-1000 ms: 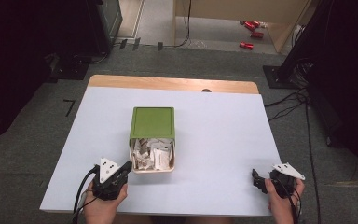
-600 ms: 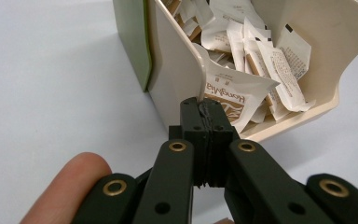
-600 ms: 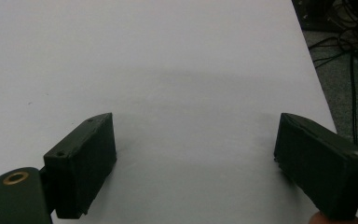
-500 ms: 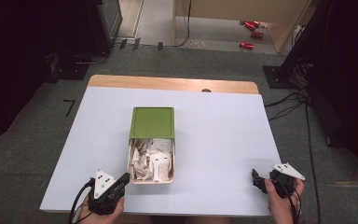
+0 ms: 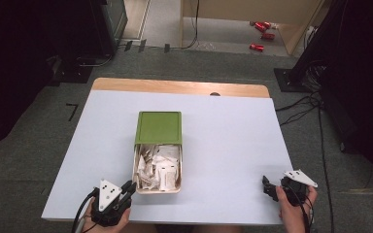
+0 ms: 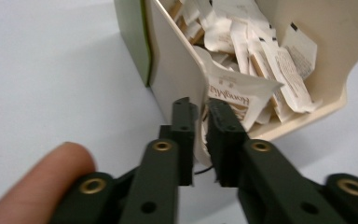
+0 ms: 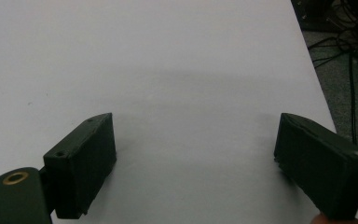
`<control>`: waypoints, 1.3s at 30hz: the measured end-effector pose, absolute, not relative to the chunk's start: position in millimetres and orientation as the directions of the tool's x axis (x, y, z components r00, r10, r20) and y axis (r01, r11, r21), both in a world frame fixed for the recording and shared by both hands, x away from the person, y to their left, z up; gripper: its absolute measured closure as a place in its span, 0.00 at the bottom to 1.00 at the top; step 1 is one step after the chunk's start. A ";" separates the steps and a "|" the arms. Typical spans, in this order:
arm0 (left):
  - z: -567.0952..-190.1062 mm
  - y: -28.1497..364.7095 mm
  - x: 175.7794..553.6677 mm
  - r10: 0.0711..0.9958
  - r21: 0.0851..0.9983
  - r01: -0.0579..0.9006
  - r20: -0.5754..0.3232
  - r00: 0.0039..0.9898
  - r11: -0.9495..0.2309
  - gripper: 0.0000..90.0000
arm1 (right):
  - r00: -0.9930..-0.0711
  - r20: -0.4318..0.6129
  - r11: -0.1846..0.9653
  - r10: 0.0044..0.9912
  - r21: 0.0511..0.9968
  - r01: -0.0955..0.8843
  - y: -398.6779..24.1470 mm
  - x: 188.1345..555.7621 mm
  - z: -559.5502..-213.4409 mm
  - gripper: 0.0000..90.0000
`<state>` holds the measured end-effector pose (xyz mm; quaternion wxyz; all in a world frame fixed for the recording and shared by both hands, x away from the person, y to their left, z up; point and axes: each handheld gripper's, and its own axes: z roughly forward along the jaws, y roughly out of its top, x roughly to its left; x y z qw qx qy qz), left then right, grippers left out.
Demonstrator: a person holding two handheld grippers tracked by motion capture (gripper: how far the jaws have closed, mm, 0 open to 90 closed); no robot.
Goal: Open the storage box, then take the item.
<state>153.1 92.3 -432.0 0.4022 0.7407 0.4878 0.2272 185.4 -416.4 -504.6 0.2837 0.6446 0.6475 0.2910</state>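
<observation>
A green sleeve (image 5: 158,127) lies mid-table with a cream tray (image 5: 137,167) drawn out of its near end, full of white paper sachets (image 5: 159,165). My left gripper (image 5: 128,187) sits at the tray's near left corner. In the left gripper view its jaws (image 6: 199,116) are shut on the tray's thin cream wall (image 6: 175,70), with the green sleeve (image 6: 133,37) behind and sachets (image 6: 242,46) heaped inside. My right gripper (image 5: 267,187) rests near the table's front right edge. It stands open (image 7: 196,154) over bare table with nothing between its fingers.
The white table (image 5: 233,136) has a wooden strip (image 5: 175,87) along its far edge. Cables (image 5: 301,109) trail over the floor at the right, and red cans (image 5: 260,29) lie on the floor far behind. A fingertip (image 6: 42,177) shows beside the left jaw.
My left gripper has drawn back toward the table's front edge, and the cream tray has slid farther out of the green sleeve with it. The right gripper has stayed put.
</observation>
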 end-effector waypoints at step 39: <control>-392.9 61.1 178.3 0.876 0.870 0.459 -0.072 0.477 -0.179 0.49 | -0.008 0.008 -0.001 1.000 0.744 0.668 -416.7 185.4 -504.8 0.13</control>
